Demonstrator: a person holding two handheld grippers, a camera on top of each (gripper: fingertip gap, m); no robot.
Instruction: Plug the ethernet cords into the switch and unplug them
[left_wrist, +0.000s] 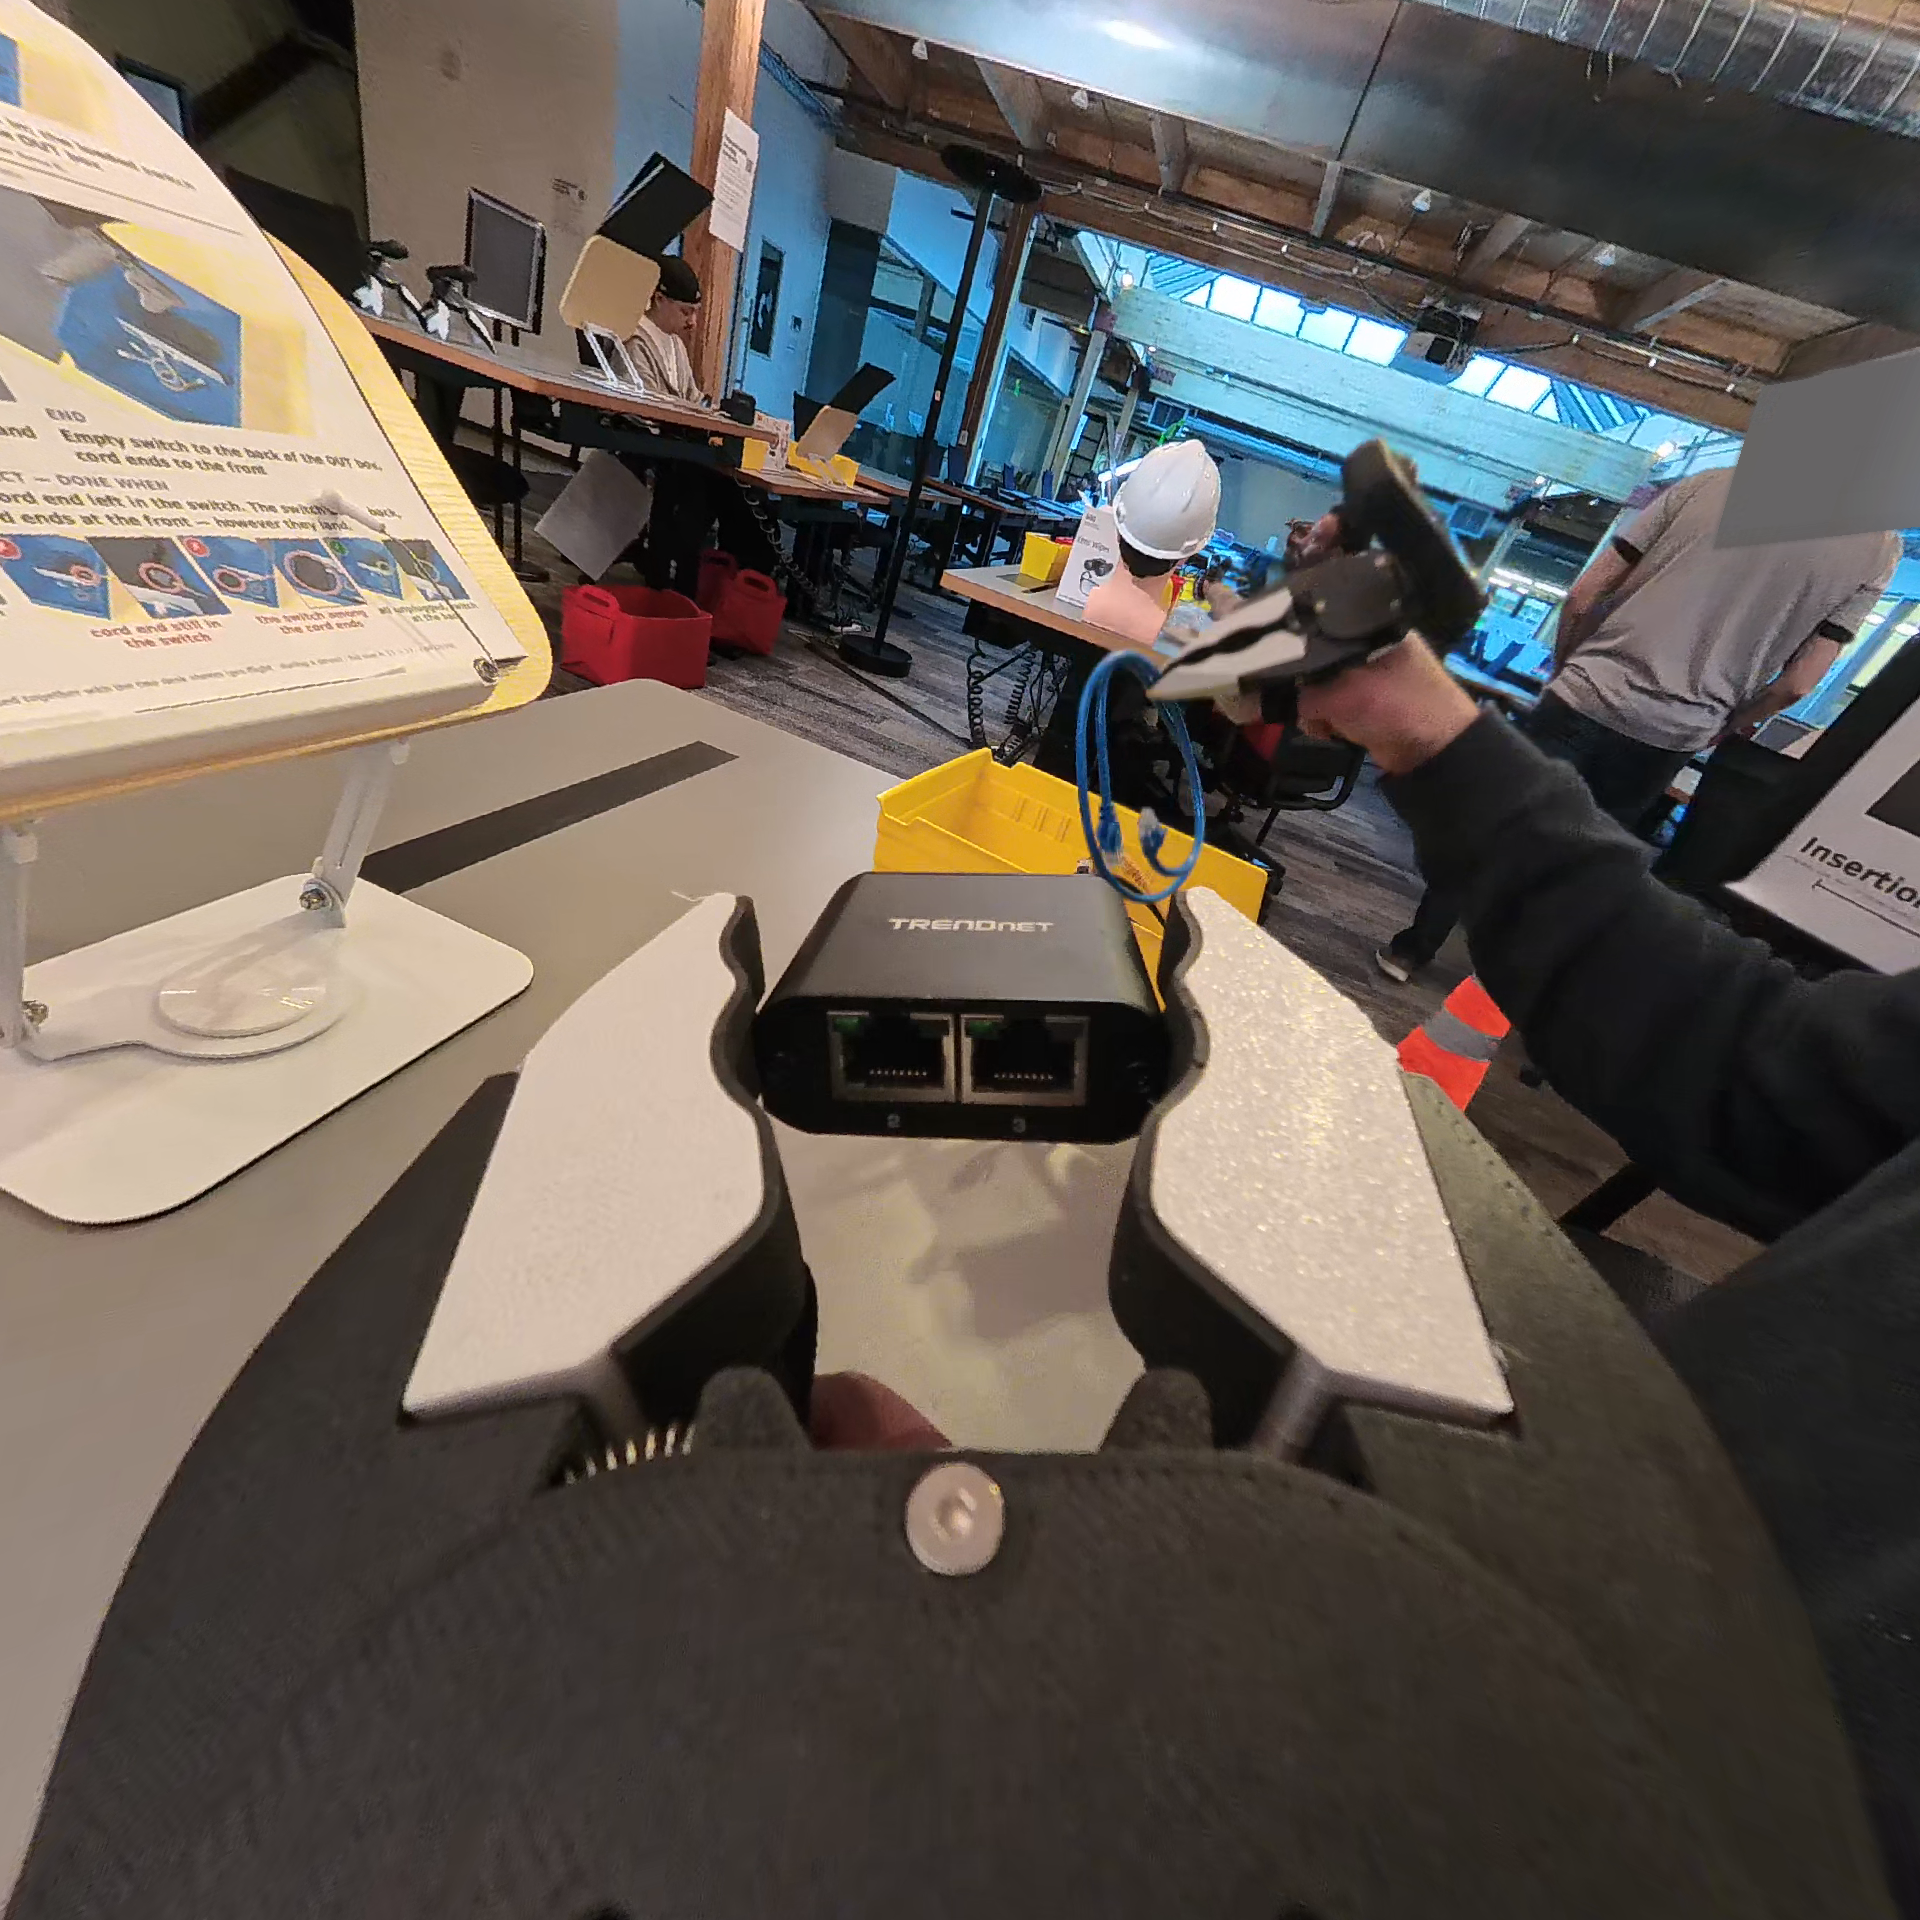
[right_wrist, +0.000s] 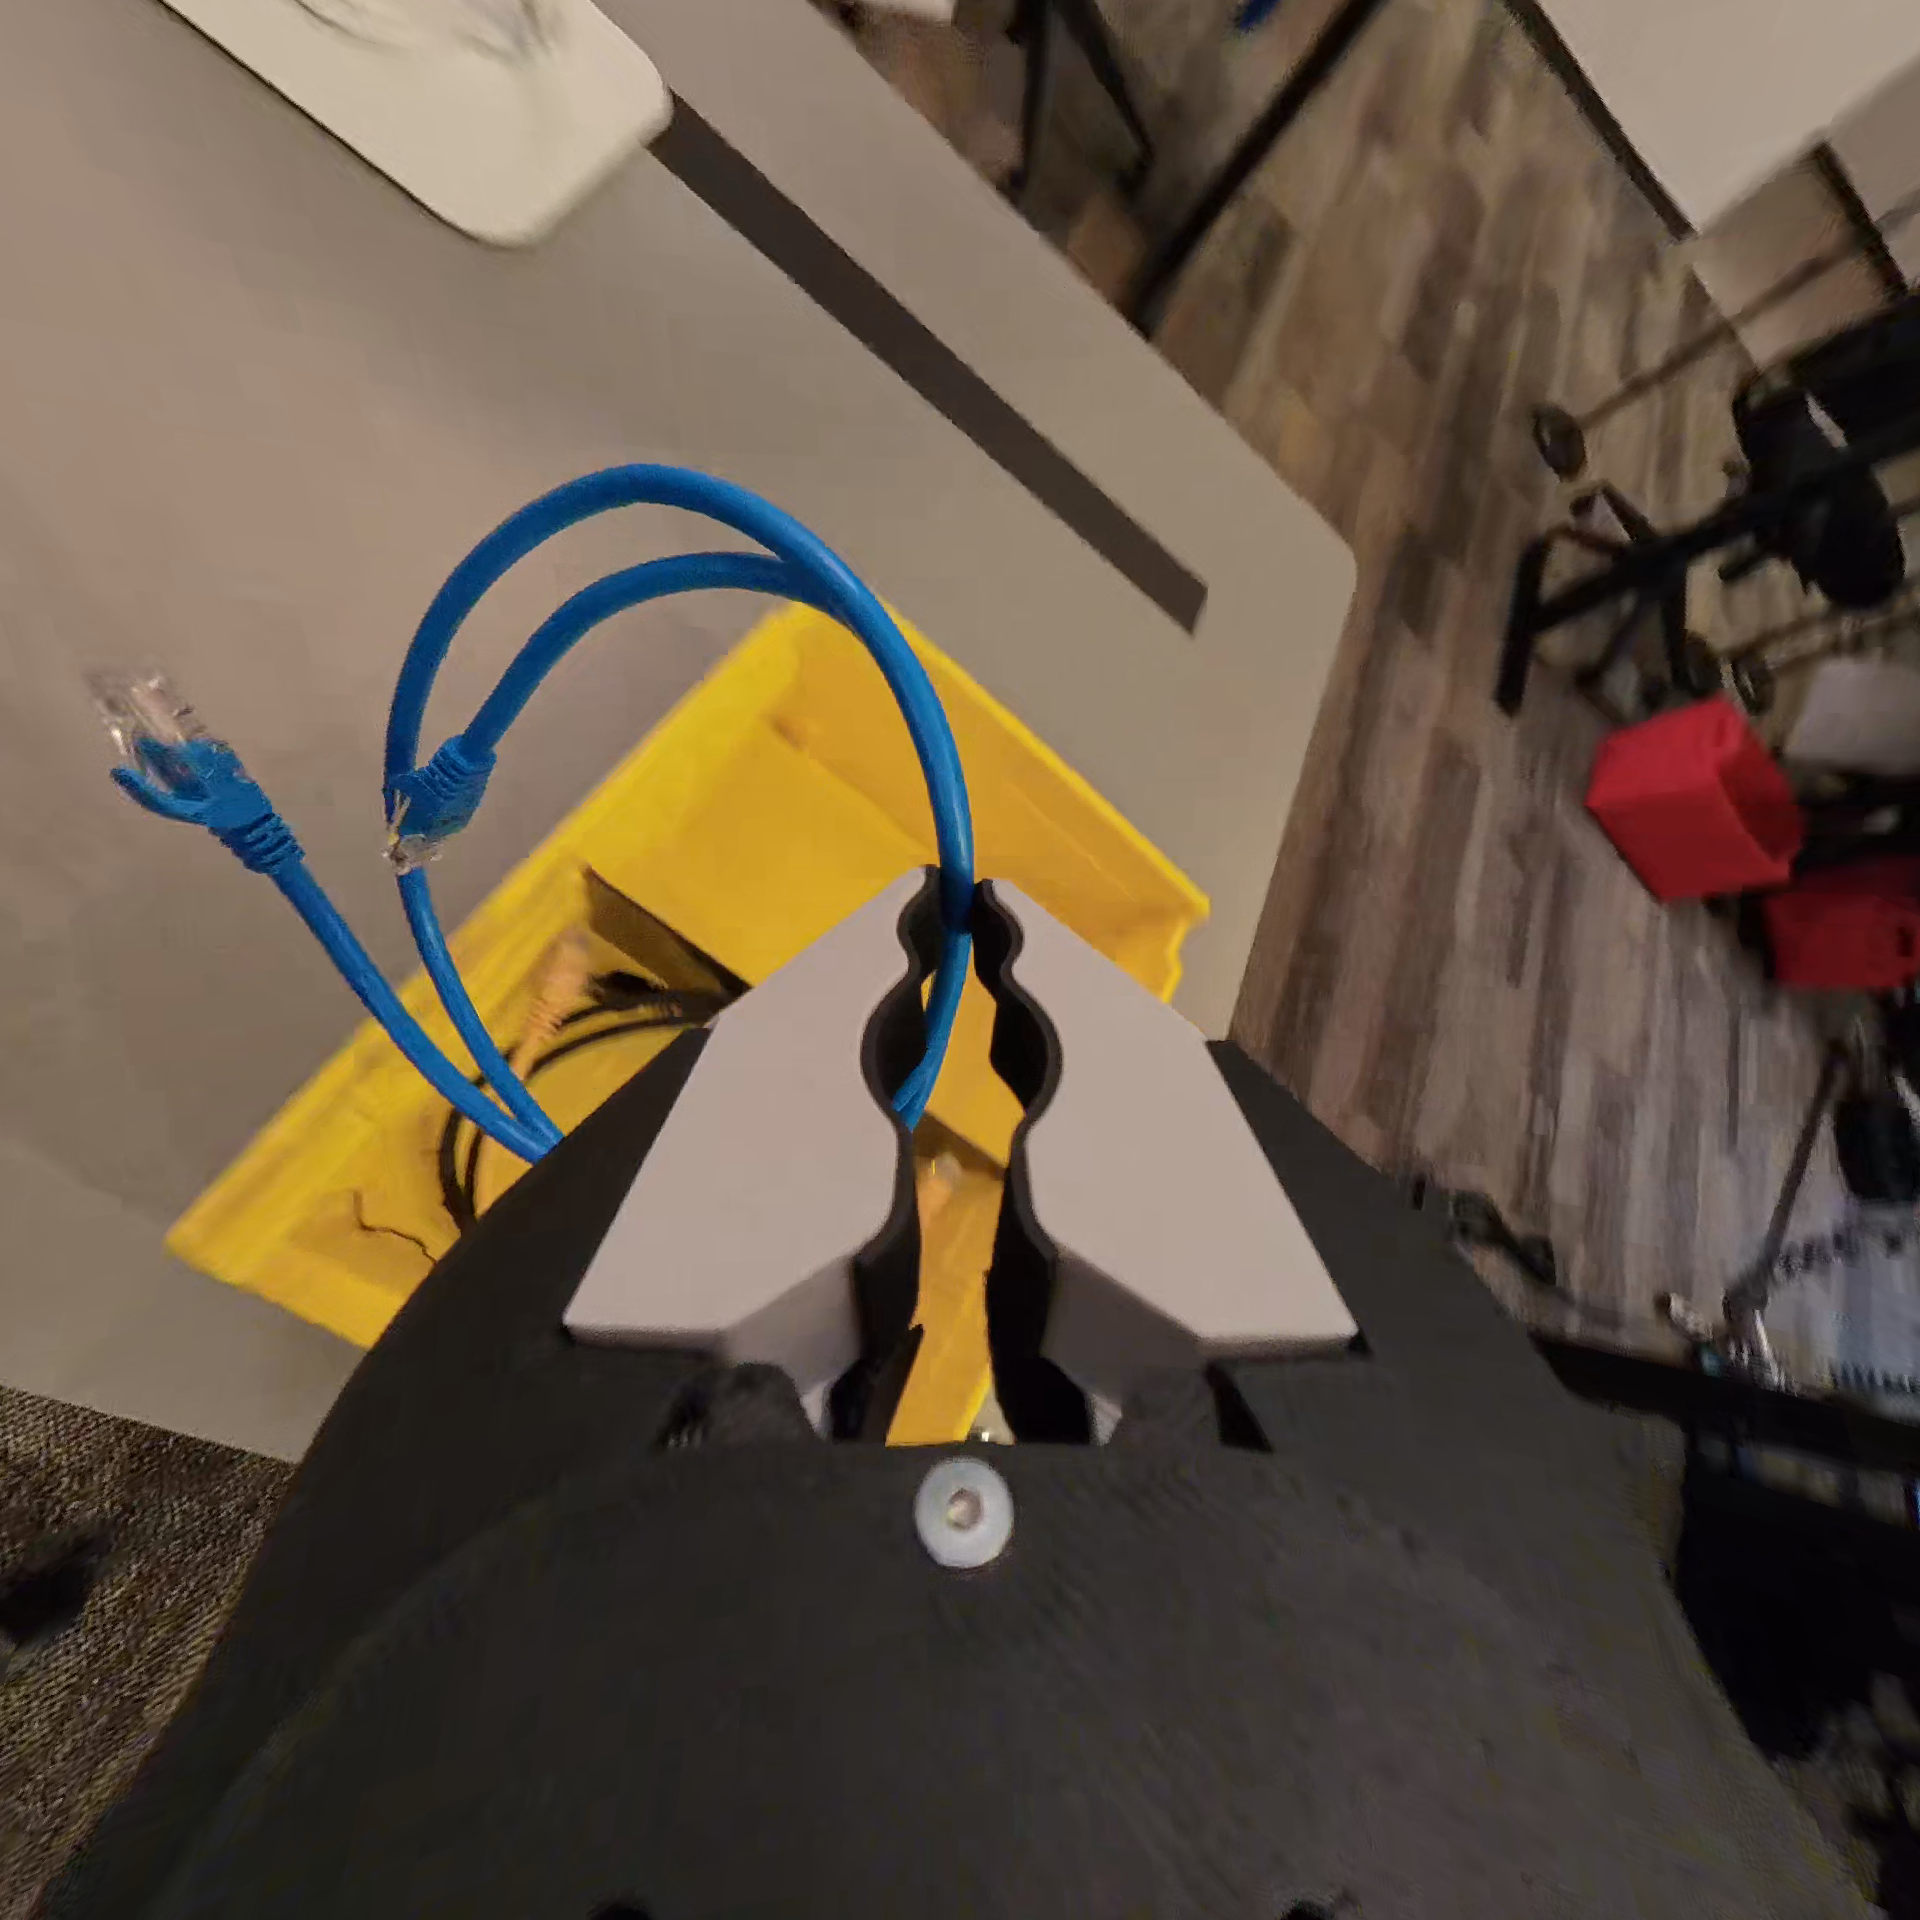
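My left gripper (left_wrist: 956, 925) is shut on a small black switch (left_wrist: 956, 1003) and holds it above the grey table (left_wrist: 623, 831). Its two ports face me and both are empty. My right gripper (right_wrist: 956, 888) is shut on a blue ethernet cord (right_wrist: 665, 499) and holds it up in the air. The cord loops out from the fingertips, and both its plug ends (right_wrist: 431, 795) hang free to the left. In the left wrist view the right gripper (left_wrist: 1174, 681) is up at the right, over the yellow bin (left_wrist: 987, 821), with the blue cord (left_wrist: 1138, 821) dangling beyond the switch.
The yellow bin (right_wrist: 790, 790) at the table's far edge holds black and tan cords (right_wrist: 582, 1029). A white stand (left_wrist: 239, 997) with an instruction sheet (left_wrist: 187, 416) takes up the table's left. A person (left_wrist: 1704, 644) stands on the floor at the right. Red bins (right_wrist: 1694, 800) sit on the floor. Spacing between my two grippers at the tips: around 45 cm.
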